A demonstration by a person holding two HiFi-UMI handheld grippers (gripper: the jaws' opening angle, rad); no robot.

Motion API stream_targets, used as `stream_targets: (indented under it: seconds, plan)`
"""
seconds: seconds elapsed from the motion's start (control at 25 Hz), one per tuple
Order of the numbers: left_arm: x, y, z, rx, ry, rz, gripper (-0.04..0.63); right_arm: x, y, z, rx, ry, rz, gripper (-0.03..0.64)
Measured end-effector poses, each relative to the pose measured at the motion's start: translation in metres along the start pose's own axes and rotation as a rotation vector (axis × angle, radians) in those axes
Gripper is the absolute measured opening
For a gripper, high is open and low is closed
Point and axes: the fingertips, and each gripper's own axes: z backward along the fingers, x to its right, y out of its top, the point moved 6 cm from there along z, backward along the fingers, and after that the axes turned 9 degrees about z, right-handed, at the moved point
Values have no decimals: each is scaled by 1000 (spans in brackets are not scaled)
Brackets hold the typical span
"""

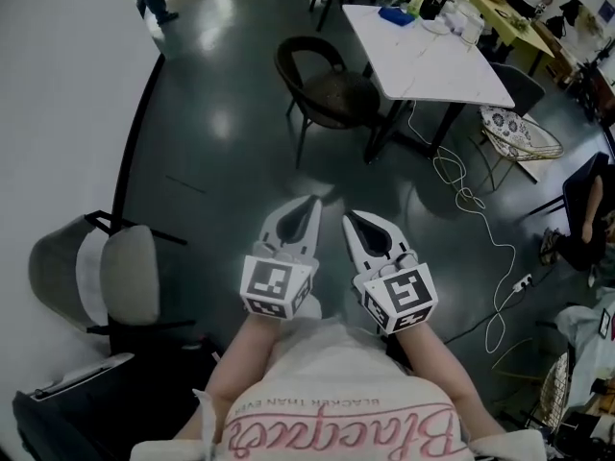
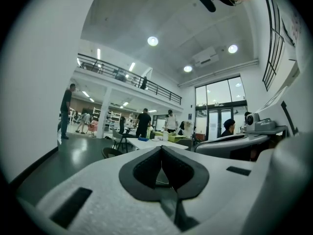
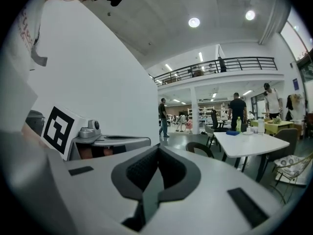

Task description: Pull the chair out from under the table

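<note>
The fingers [image 2: 142, 168] of my left gripper [image 1: 310, 204] are pressed together at the tips and hold nothing. The fingers [image 3: 171, 168] of my right gripper [image 1: 352, 218] are together too, also empty. I hold both grippers side by side in front of me, close but apart, aimed roughly level over the dark floor [image 1: 211, 161] towards the bench [image 1: 432, 60].

The dark chair [image 1: 327, 84] stands at the bench's left edge by its near corner, with its curved back turned away from the bench. I cannot tell whether the seat reaches under the top. My grippers are well apart from it, on the near side of the bench.

A blue thing [image 1: 394, 14] lies at the bench's far end. A wire chair [image 1: 519, 133] stands at its right side. A white cable [image 1: 471, 200] trails over the floor from under the bench.
</note>
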Motion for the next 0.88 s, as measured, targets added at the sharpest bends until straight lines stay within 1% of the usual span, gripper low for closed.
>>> stream_targets:
  seconds: [0.2,0.44,0.64,0.88]
  plan:
    - [-53,21,-35,-8,-29,-15,5,17,15,-63,11,-26,-5,3]
    - [-107,35,-62,-33,-58,-7,5,23,26,-129,8,-40,-10,3]
    - [-133,39,-79,-48,-75,13,5,28,28,-160,-9,-33,-1,3]
    - [-155,35,-97,-57,-70,28,5,37,19,-188,-33,-25,-17,3]
